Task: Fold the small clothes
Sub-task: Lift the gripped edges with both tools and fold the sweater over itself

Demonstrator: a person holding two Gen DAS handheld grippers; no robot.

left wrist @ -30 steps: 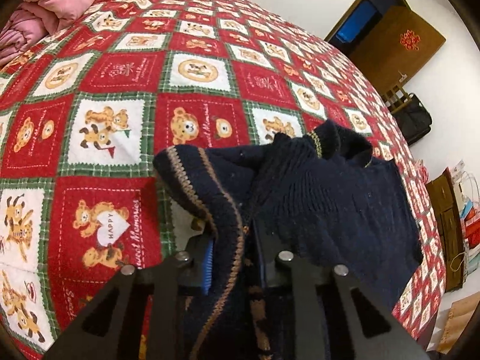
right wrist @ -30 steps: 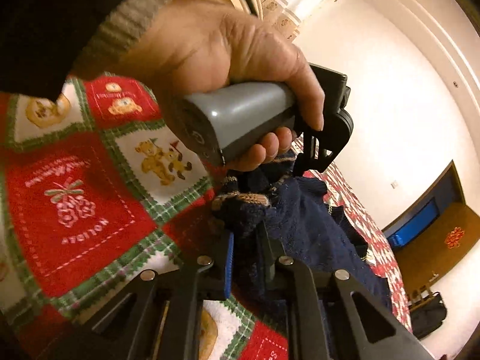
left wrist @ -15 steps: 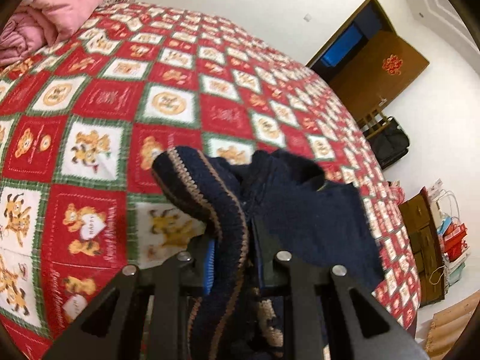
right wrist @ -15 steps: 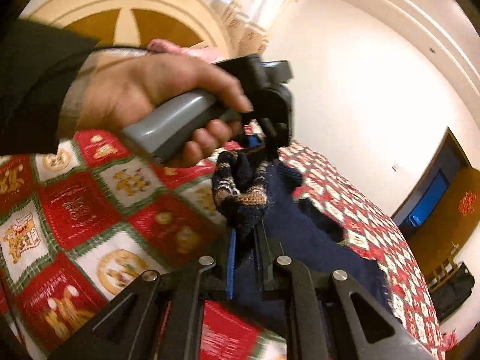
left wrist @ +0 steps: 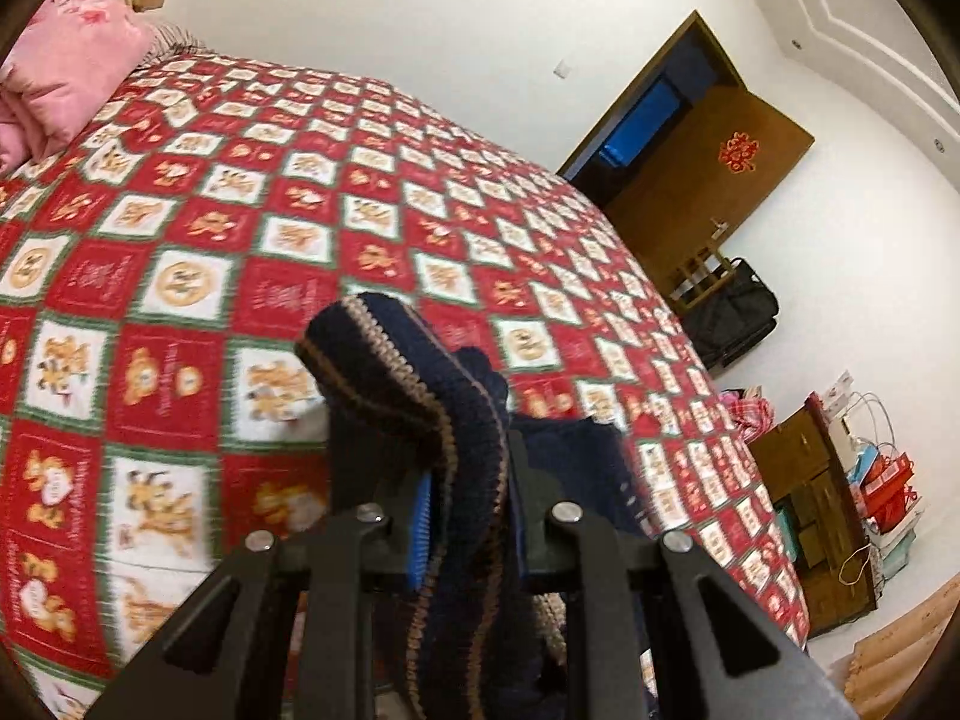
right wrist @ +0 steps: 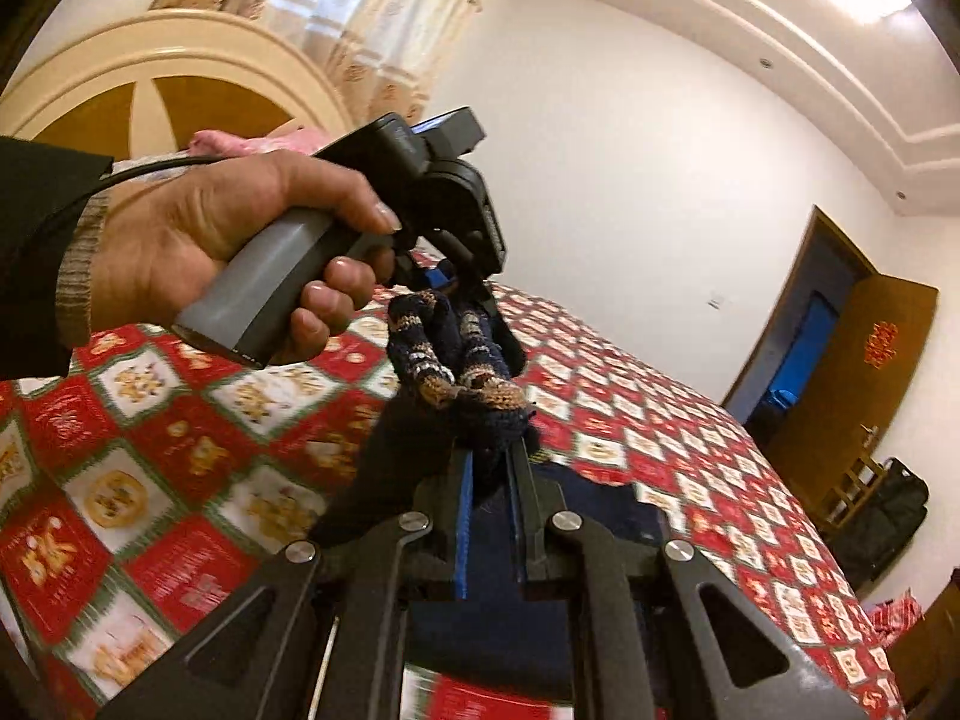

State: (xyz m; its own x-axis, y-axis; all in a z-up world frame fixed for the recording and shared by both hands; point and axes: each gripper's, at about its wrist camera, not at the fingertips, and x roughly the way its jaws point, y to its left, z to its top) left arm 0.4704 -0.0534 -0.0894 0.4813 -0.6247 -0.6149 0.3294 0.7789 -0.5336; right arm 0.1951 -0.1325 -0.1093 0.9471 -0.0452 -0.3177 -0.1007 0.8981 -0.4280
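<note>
Sweater: a small navy knit sweater (left wrist: 414, 384) with tan and brown striped trim hangs lifted above the bed, held at two points, its lower part draping down toward the near edge of the bed.
Pillow: a pink pillow (left wrist: 72, 78) lies at the far left corner of the bed, by the headboard.
Bedspread: a red, white and green patchwork bedspread (left wrist: 180, 276) with bear prints covers the bed, which carries nothing else in view but the pillow.
Left gripper: the left gripper (left wrist: 468, 510) is clamped narrow on a bunched fold of the striped trim; the knit fills the gap between the blue pad and the black finger and curls over the fingertips.
Left hand: seen from the right wrist view, the left hand (right wrist: 198, 252) wraps a grey handle, a dark sleeve with a ribbed cuff behind it, with the striped hem (right wrist: 456, 360) hanging from that tool.
Right gripper: the right gripper (right wrist: 489, 480) is pinched almost fully together on a thin edge of the navy knit just below the striped hem.
Door: a brown door (left wrist: 702, 180) with a red ornament stands open beyond the far right corner of the bed.
Bag: a black bag (left wrist: 738, 312) sits on the floor near the door.
</note>
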